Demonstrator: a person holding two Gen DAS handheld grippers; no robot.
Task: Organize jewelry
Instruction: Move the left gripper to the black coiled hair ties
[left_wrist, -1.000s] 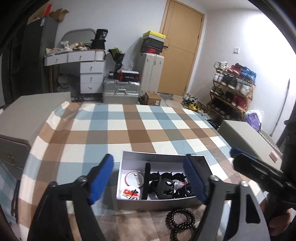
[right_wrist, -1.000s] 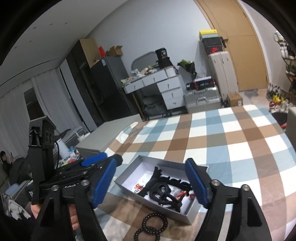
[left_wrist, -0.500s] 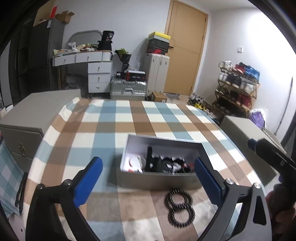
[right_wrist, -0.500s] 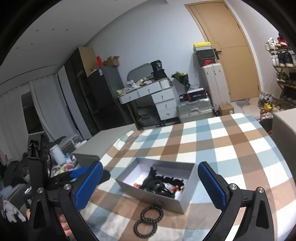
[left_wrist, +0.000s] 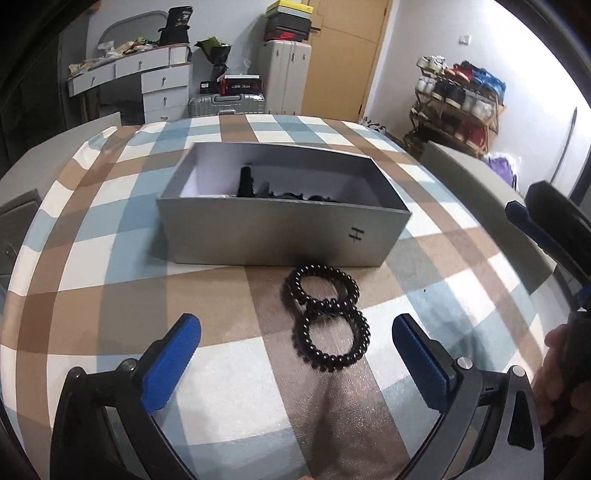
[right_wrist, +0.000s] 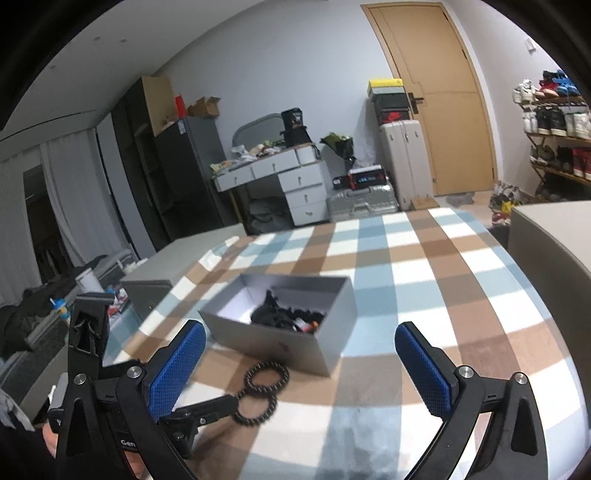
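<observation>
In the left wrist view the left tongs (left_wrist: 295, 354) fill the bottom of the frame, spread wide and released, their blue pads (left_wrist: 171, 365) holding nothing. Between and just above them, a little right of centre, lies the black beaded bracelet (left_wrist: 327, 321), coiled into a figure eight on the checked cloth (left_wrist: 110, 295) of the desk, its upper loop just in front of the grey box (left_wrist: 280, 236). The box sits open in the middle of the frame, a small mark on its near wall at the right, with dark jewelry (left_wrist: 258, 190) heaped inside. At the right edge a hand (left_wrist: 565, 380) holds the other tool. In the right wrist view the right tongs (right_wrist: 299, 365) are also spread and empty across the bottom; the left tongs reach in from the lower left, one tip close to the bracelet's lower loop, though I cannot tell whether it touches. Beyond the desk, at the top of both frames, stand a white drawer unit (right_wrist: 295, 184), suitcases (right_wrist: 364, 201), a wooden door (right_wrist: 439, 96) and, at right, a shoe rack (left_wrist: 458, 99)
</observation>
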